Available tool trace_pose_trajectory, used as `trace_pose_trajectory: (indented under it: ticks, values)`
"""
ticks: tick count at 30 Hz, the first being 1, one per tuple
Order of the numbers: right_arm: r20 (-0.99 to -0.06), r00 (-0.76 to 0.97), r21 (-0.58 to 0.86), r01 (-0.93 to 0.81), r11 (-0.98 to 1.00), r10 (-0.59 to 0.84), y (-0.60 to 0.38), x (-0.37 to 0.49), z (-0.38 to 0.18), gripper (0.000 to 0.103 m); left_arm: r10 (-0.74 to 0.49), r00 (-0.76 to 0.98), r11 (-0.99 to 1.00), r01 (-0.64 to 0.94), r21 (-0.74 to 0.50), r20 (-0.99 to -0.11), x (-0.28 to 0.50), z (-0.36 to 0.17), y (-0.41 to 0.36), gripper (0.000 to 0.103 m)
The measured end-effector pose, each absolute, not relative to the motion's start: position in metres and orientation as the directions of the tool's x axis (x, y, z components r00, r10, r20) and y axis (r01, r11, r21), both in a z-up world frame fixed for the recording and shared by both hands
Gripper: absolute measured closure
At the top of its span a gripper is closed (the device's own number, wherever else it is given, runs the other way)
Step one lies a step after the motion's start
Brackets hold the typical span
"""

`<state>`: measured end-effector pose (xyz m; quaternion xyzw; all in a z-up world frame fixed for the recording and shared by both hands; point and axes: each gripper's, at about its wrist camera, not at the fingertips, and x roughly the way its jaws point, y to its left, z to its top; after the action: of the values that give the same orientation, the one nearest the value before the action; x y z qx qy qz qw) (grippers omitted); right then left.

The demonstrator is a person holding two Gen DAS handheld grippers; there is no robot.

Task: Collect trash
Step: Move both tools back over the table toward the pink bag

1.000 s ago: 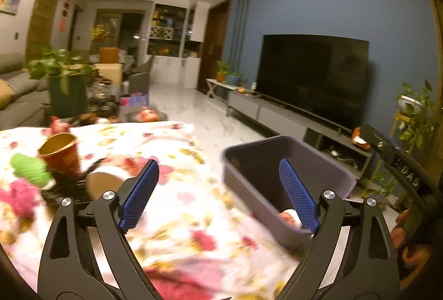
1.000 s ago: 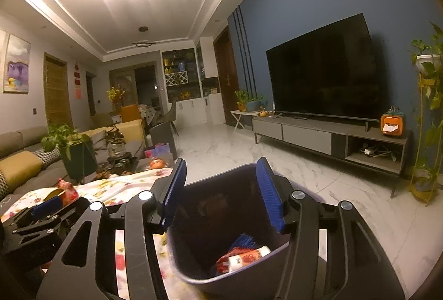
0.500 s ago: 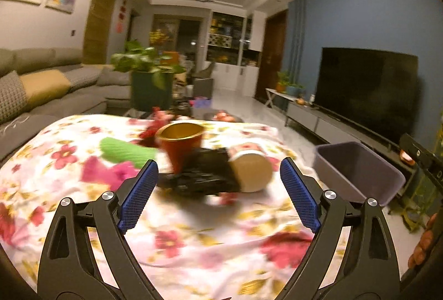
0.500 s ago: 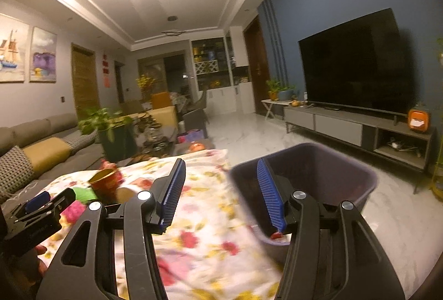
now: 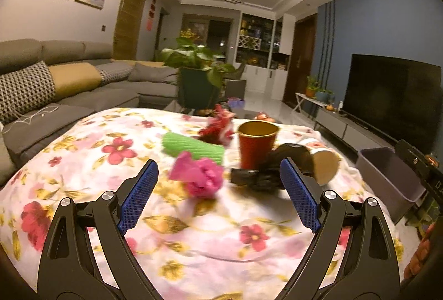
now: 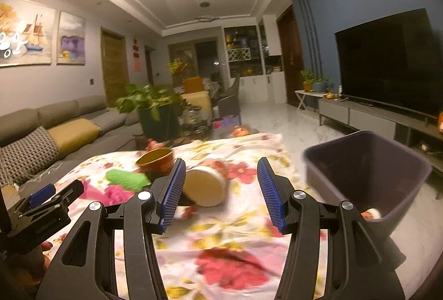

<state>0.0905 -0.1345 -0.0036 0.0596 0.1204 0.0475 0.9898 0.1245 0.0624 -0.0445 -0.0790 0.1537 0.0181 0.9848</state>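
Note:
Trash lies on a table with a flowered cloth (image 5: 91,161): a crumpled pink wrapper (image 5: 199,178), a green ribbed piece (image 5: 191,147), an upright red paper cup (image 5: 256,143), a black wrapper (image 5: 257,178), a paper cup lying on its side (image 5: 322,161) and red scraps (image 5: 218,125). My left gripper (image 5: 218,197) is open and empty, just short of the pink wrapper. My right gripper (image 6: 221,189) is open and empty, facing the lying cup (image 6: 206,185). The dark grey bin (image 6: 368,175) stands off the table's right edge with trash inside.
A grey sofa (image 5: 55,84) runs along the left. A potted plant (image 5: 196,78) stands beyond the table. A TV (image 6: 387,62) and low cabinet line the right wall. The left gripper also shows in the right wrist view (image 6: 41,206).
Both grippers have swung left, away from the bin and toward the trash on the table. The pink wrapper now sits between my left fingers' line of sight. Both stayed open.

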Motion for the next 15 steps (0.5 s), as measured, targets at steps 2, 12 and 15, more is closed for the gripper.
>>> trace_pose_trajectory:
  ticks: [2,12,15]
  values:
    - [-0.243,0.960,0.125,-0.107,0.986,0.135,-0.121,0.097,-0.007,0.049,0.024,0.950,0.985,-0.075,-0.157,-0.310,0.127,-0.047,0.072,0.015]
    - [-0.282,0.939,0.059,-0.188,0.980,0.197,-0.072,0.137,-0.020,0.049,0.066,0.942,0.979,-0.125,-0.161,-0.330,0.145,-0.057,0.096,0.015]
    - [-0.290,0.936,0.031,-0.200,0.979,0.201,-0.060,0.149,-0.026,0.049,0.073,0.941,0.977,-0.134,-0.164,-0.331,0.151,-0.057,0.102,0.015]
